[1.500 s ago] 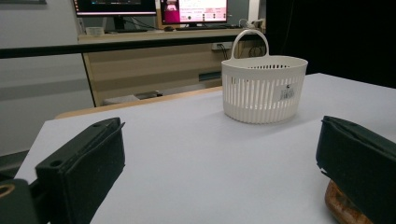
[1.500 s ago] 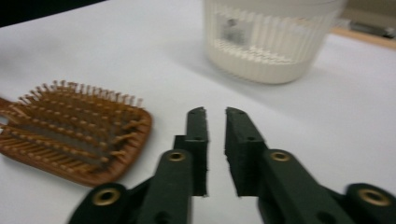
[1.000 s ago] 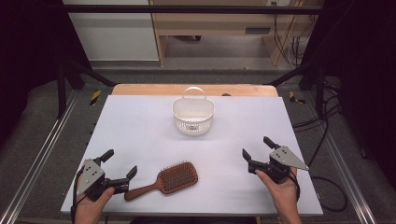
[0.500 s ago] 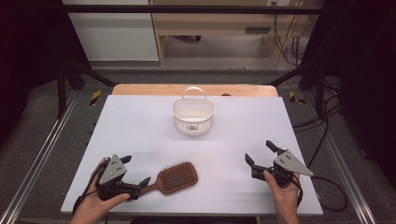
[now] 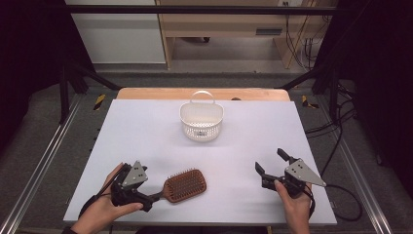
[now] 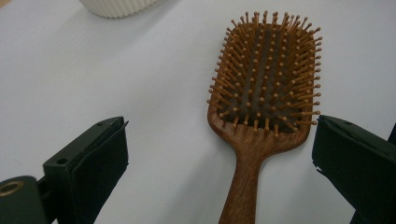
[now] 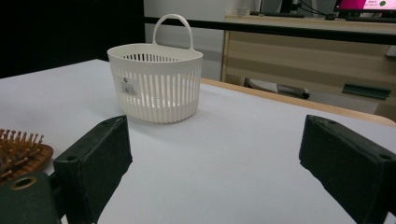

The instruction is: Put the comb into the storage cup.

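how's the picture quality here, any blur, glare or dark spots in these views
High view: even light on the white table, dark surroundings, slightly soft. Left gripper view: hairbrush sharp, no glare, near jaws a little soft. Right gripper view: basket crisp with a soft shadow, background desk blurrier.

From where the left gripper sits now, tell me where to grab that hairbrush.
Take the hairbrush by its narrow handle, coming from the person's end. It lies flat, bristles up, and the handle runs back between the open jaws of the left gripper. The wide bristled head looks too broad to pinch.
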### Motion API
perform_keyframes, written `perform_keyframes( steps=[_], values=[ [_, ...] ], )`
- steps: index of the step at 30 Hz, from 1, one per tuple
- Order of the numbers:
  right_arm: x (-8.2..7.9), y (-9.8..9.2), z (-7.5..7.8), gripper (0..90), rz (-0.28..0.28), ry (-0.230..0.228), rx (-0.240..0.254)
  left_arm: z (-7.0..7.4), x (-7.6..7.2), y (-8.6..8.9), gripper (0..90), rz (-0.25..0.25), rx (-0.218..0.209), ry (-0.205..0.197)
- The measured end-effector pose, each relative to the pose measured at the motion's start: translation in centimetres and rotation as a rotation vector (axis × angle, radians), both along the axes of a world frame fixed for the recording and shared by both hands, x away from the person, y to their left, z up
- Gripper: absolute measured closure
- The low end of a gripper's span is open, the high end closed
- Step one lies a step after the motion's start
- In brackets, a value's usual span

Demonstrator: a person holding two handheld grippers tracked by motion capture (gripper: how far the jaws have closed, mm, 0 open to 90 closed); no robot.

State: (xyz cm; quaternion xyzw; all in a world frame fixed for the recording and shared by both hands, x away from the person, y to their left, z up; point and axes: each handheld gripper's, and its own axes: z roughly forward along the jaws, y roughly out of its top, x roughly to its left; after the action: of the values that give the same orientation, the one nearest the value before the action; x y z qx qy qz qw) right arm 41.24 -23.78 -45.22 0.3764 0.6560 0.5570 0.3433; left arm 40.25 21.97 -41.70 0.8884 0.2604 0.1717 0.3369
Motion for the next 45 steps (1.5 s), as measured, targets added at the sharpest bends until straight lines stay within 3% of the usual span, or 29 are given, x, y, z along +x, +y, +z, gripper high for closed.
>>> perform_keyframes(
  steps=[6, 15, 22, 29, 40, 45],
  values=[
    [-0.3, 0.0, 0.0, 9.1, 0.003, -0.002, 0.008, -0.1, 0.4, -0.9, 4.2, -0.032, 0.068, 0.023],
    [-0.3, 0.0, -0.1, 8.9, -0.002, -0.004, 0.003, -0.5, 1.0, -1.6, 4.5, -0.067, 0.118, 0.067],
    [-0.2, 0.0, -0.1, 9.0, 0.000, 0.007, -0.001, -0.9, 1.5, -1.6, 7.9, -0.057, 0.133, 0.088],
    [-0.2, -0.1, -0.2, 9.3, 0.003, 0.013, 0.004, -1.2, 1.8, -1.9, 8.6, -0.097, 0.173, 0.120],
    [-0.1, -0.1, -0.3, 9.3, 0.003, 0.020, 0.005, -1.9, 1.9, -1.5, 18.7, -0.160, 0.216, 0.193],
    [-0.1, -0.1, -0.3, 9.4, 0.001, 0.026, 0.004, -2.2, 1.8, -1.6, 31.5, -0.184, 0.253, 0.222]
  ],
)
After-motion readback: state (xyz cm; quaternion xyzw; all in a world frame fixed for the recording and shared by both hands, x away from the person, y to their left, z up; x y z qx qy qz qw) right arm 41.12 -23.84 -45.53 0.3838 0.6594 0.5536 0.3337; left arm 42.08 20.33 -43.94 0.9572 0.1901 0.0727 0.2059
